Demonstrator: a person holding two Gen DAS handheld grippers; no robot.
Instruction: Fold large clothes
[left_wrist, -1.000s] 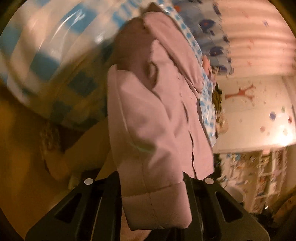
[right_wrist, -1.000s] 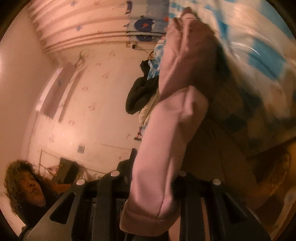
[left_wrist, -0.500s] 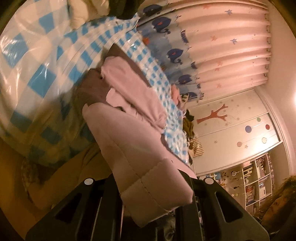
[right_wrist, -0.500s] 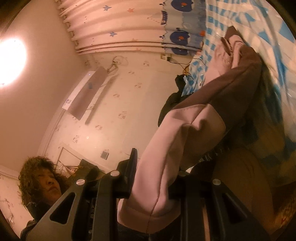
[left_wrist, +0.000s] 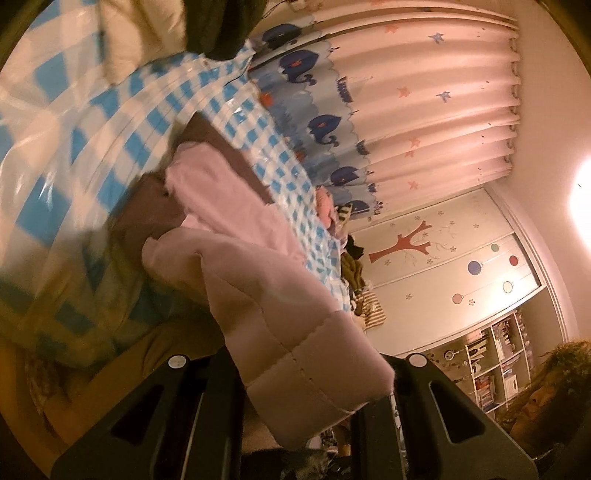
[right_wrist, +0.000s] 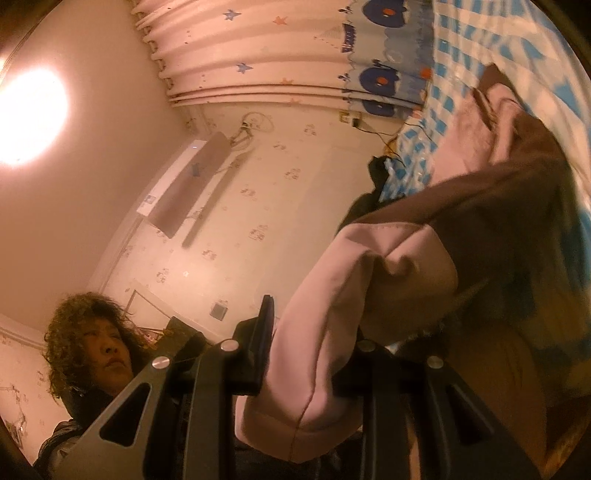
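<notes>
A large pink padded garment (left_wrist: 258, 266) with a brown lining lies partly on a bed with a blue-and-white checked cover (left_wrist: 110, 122). My left gripper (left_wrist: 299, 398) is shut on its stitched pink cuff, which hangs lifted off the bed. In the right wrist view the same pink garment (right_wrist: 332, 314) runs from the bed down into my right gripper (right_wrist: 306, 373), which is shut on a thick pink edge. Brown lining (right_wrist: 509, 206) shows along the lifted fold. Both held ends are raised above the bed, with the cloth stretched toward the rest of the garment.
A pink curtain (left_wrist: 424, 110) with stars and whales hangs behind the bed. More clothes (left_wrist: 351, 258) are piled at the bed's far end. A wardrobe with a tree picture (left_wrist: 443, 258) and shelves (left_wrist: 491, 365) stand to the right. A person (right_wrist: 92, 343) stands close by.
Both grippers have risen with the garment ends held. The views tilted away from the bed toward the curtain, wall and ceiling light, and the cloth now stretches longer from the bed.
</notes>
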